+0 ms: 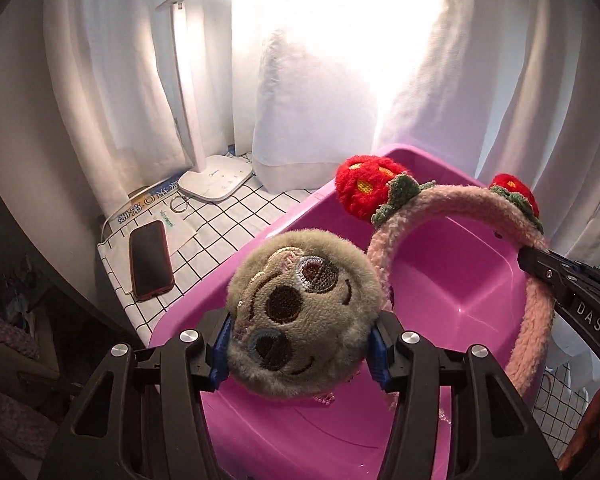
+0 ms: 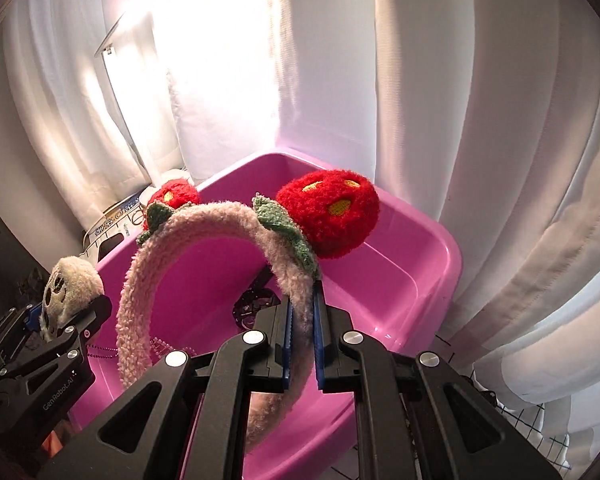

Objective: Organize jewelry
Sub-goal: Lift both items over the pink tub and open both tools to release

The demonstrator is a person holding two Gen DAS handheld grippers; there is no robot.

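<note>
My left gripper is shut on a round grey plush face piece and holds it above the near edge of a pink plastic bin. My right gripper is shut on the band of a fuzzy pink headband with two red knitted flowers, held upright over the bin. The headband and the right gripper also show in the left wrist view at the right. A bead chain and a dark ornament lie in the bin.
White curtains hang close behind and to the right of the bin. On the checked cloth at the left stand a white desk lamp, a dark phone, a metal ring and papers.
</note>
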